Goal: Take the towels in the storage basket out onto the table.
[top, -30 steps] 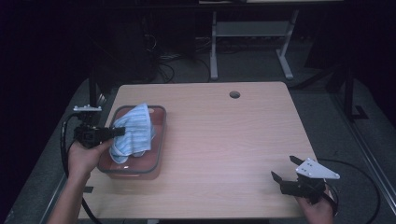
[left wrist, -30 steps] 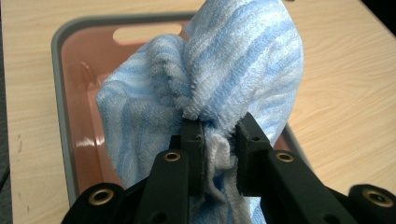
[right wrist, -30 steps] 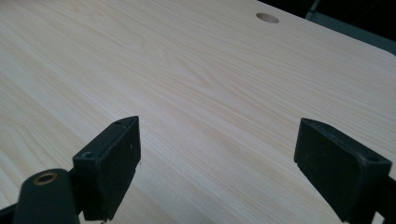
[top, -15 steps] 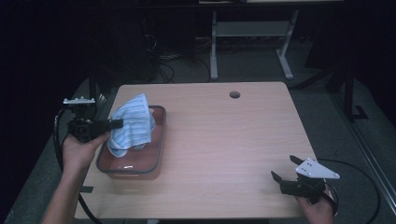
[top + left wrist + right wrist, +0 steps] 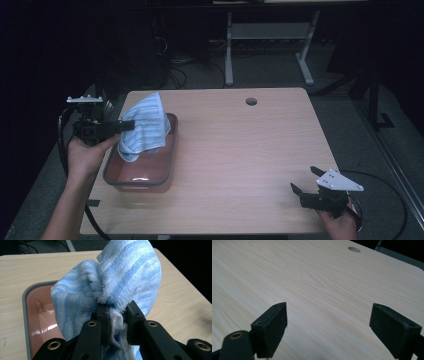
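Note:
A blue and white striped towel (image 5: 145, 125) hangs bunched over a pink tray with a grey rim (image 5: 167, 170) at the table's left side. My left gripper (image 5: 125, 126) is shut on the towel, holding it up above the tray. In the left gripper view the towel (image 5: 120, 280) is pinched between the two black jaws of that gripper (image 5: 117, 317), and the tray's pink inside (image 5: 42, 315) shows below. My right gripper (image 5: 302, 182) rests near the table's front right corner, open and apart from everything. In the right gripper view it (image 5: 328, 322) has bare wood between its jaws.
The light wooden table (image 5: 240, 150) has a round cable hole (image 5: 251, 101) near its far edge. A white desk frame (image 5: 270, 45) and cables stand on the dark floor behind. Cables trail from both grippers.
My left gripper has risen with the towel, lifting it higher out of the tray. The right gripper has stayed where it was.

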Available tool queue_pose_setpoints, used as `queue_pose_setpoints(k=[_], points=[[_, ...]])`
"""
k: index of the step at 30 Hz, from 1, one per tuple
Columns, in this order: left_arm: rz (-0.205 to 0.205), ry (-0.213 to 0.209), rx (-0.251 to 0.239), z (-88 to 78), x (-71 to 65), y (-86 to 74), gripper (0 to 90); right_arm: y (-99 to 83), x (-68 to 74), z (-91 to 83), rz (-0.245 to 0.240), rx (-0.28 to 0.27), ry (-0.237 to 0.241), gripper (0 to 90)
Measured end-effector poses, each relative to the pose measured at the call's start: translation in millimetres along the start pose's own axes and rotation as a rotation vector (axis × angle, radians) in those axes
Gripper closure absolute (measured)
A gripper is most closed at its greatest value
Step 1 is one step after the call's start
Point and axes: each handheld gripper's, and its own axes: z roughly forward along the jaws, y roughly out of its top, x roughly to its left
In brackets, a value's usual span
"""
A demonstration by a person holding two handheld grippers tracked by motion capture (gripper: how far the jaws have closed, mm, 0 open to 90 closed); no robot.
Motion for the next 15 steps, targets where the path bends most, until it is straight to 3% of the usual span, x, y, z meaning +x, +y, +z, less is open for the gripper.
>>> queue_pose_setpoints(k=[15], points=[[0.048,-0.037,-0.023,-0.7,-27.1,24.6,76.0,-2.3,-3.9,-0.5,0.006,-0.007,-0.006,14.2]])
